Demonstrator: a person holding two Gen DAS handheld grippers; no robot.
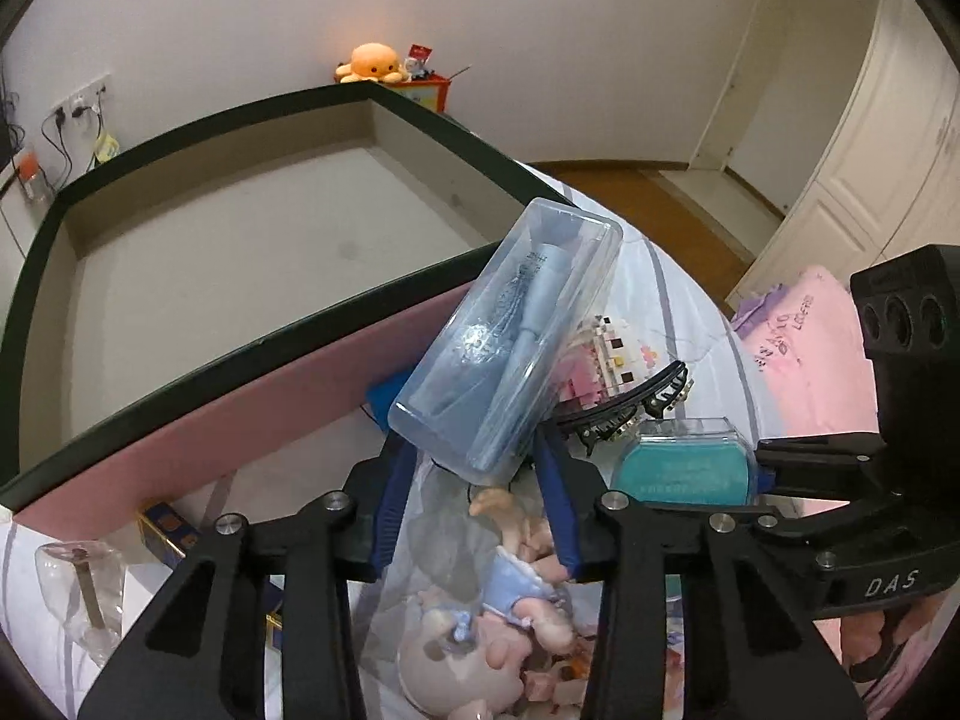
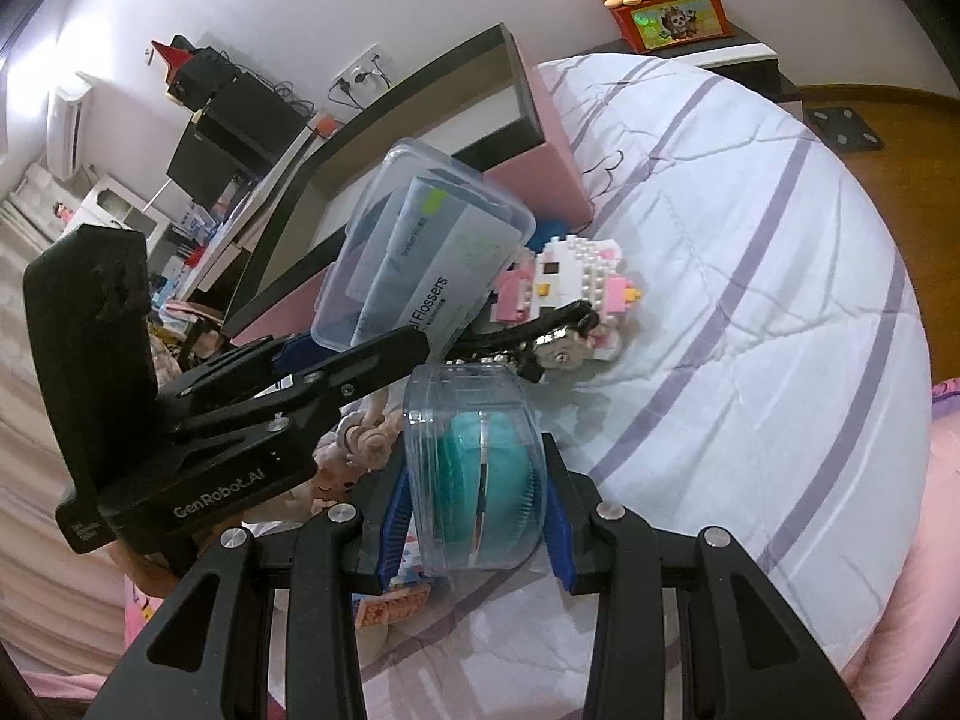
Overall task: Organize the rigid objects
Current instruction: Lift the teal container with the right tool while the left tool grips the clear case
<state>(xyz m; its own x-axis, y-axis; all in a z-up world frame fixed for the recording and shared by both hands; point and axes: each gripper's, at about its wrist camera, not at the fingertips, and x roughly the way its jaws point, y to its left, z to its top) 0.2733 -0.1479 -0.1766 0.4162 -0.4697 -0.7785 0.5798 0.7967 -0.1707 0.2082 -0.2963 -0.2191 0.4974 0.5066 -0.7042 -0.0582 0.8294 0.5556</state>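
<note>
My left gripper is shut on a clear blue plastic case of flossers, tilted up over the near rim of a large open box with a dark rim, pink outside and bare beige floor. In the right wrist view that case leans toward the box. My right gripper is shut on a clear round-ended case with a teal item inside, held above the striped bedsheet. From the left wrist view this teal case sits just right of the flosser case.
On the bed lie a white and pink brick-built figure, a black hair claw and bagged dolls. A clear bottle lies at the lower left. An orange plush octopus sits on a far stand.
</note>
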